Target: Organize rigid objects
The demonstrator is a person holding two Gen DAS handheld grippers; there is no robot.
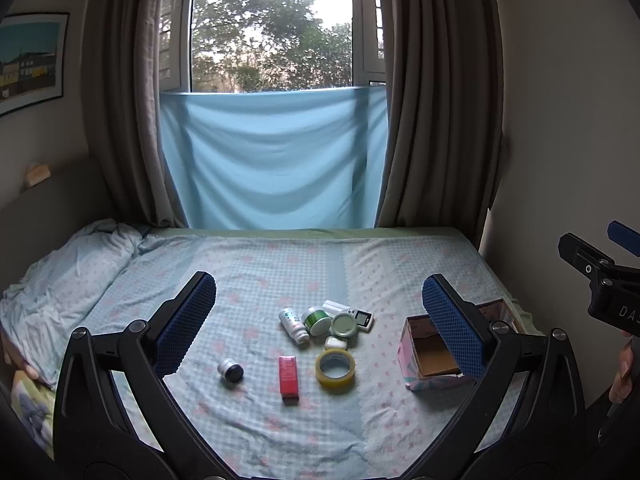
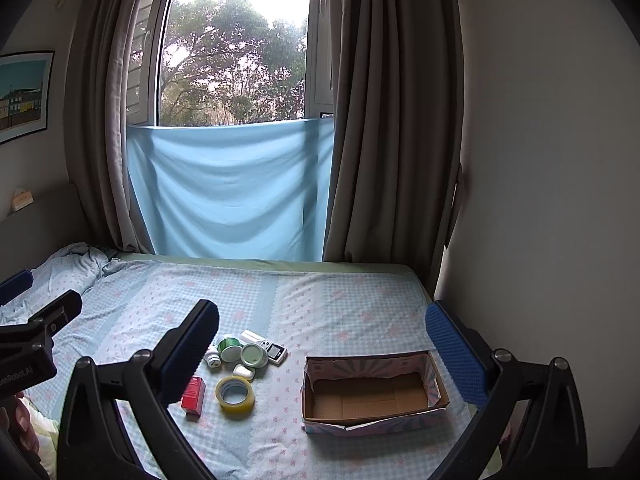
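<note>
Looking along our left gripper (image 1: 320, 320), we see its two blue padded fingers (image 1: 188, 320) spread wide apart, with nothing between them. Below them lies a bed with a pale blue checked sheet (image 1: 248, 272). On the sheet sit a small silver and black round jar (image 1: 231, 371), a flat red box (image 1: 289, 376), and a yellow roll of clear tape (image 1: 335, 370). Behind the tape is a little heap: a white bottle lying on its side (image 1: 294, 325), a green round tin (image 1: 316, 320), a pale green round lid (image 1: 344, 325), a small white case (image 1: 335, 343) and a small grey gadget with a screen (image 1: 362, 318). To the right stands an open cardboard box with pink and blue paper on its sides (image 1: 412, 360), partly hidden by one finger. It looks empty where we can see in.

In the right wrist view, our right gripper (image 2: 322, 342) is also wide open and holds nothing. The open cardboard box (image 2: 374, 394) sits between its fingers, empty. The red box (image 2: 193, 394), the tape roll (image 2: 235, 394) and the heap lie to the left of it, well apart. The left gripper (image 2: 40, 312) shows at the left edge.
</note>
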